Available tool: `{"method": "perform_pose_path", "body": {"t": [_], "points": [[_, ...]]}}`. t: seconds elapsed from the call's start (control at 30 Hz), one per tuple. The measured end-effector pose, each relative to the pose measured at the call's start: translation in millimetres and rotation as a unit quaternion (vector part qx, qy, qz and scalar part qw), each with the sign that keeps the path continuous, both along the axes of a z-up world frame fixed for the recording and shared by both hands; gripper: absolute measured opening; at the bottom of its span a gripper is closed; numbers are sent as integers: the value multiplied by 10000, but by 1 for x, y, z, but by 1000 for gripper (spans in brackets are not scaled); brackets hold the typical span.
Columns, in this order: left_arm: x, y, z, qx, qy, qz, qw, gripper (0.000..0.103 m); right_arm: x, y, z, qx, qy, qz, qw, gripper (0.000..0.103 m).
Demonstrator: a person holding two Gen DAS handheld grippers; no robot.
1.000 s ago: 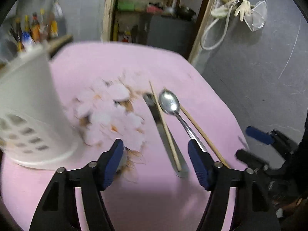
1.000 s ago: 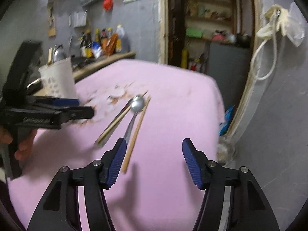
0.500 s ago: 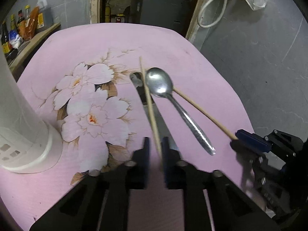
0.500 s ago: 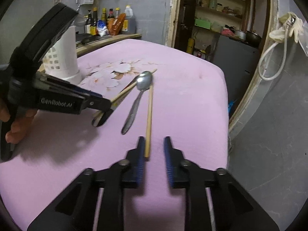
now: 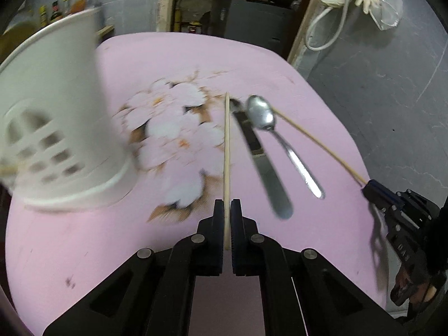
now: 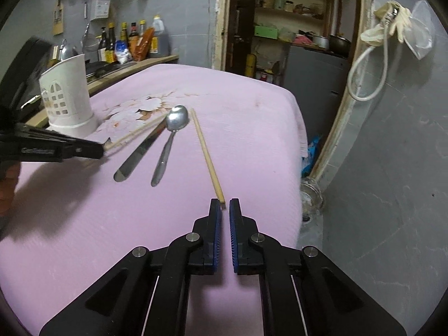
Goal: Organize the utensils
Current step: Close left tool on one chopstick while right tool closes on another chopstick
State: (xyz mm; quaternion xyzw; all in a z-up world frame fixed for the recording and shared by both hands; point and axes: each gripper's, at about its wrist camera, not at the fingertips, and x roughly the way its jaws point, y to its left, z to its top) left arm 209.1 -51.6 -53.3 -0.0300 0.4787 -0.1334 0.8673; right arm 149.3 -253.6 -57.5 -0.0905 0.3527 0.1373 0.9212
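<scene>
On the pink flowered tablecloth (image 5: 196, 56) lie a table knife (image 5: 263, 165) and a metal spoon (image 5: 282, 142), side by side. My left gripper (image 5: 227, 204) is shut on one wooden chopstick (image 5: 226, 140), which points away along the cloth. The other chopstick (image 6: 205, 151) has its near end between the tips of my right gripper (image 6: 223, 204), whose jaws are closing on it. In the right wrist view my left gripper (image 6: 99, 151) holds its chopstick (image 6: 134, 134) beside the knife (image 6: 140, 151) and spoon (image 6: 170, 137). A white slotted utensil holder (image 6: 67, 95) stands upright at the far left.
The table's right edge (image 6: 296, 145) drops to a grey floor with a glass jar (image 6: 310, 193) on it. Bottles (image 6: 131, 42) line a ledge behind the holder. A doorway with shelves (image 6: 280, 28) lies beyond the table. A hand (image 6: 7, 184) grips the left tool.
Both grippers have gone from wide open to shut, each around one chopstick's near end. The left chopstick has swung off the knife toward the flower print.
</scene>
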Motion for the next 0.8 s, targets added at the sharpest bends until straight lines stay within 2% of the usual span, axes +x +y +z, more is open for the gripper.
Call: {"method": "perform_pose_path", "body": {"t": [0.13, 0.33, 0.47, 0.63, 0.8], "points": [[-17, 15, 1, 5, 24, 111, 9999, 2, -5, -6, 2, 70, 54, -81, 9999, 5], [-26, 13, 10, 226, -105, 12, 9997, 3, 9, -1, 7, 129, 204, 168, 9996, 9], [-14, 4, 11, 311, -63, -131, 9994, 7, 33, 11, 10, 73, 360, 488, 9981, 22], [12, -5, 6, 440, 25, -249, 9987, 11, 72, 30, 7, -166, 645, 843, 9942, 22], [39, -16, -3, 521, 252, -388, 9976, 11, 113, 42, 7, -150, 995, 1055, 9893, 22]]}}
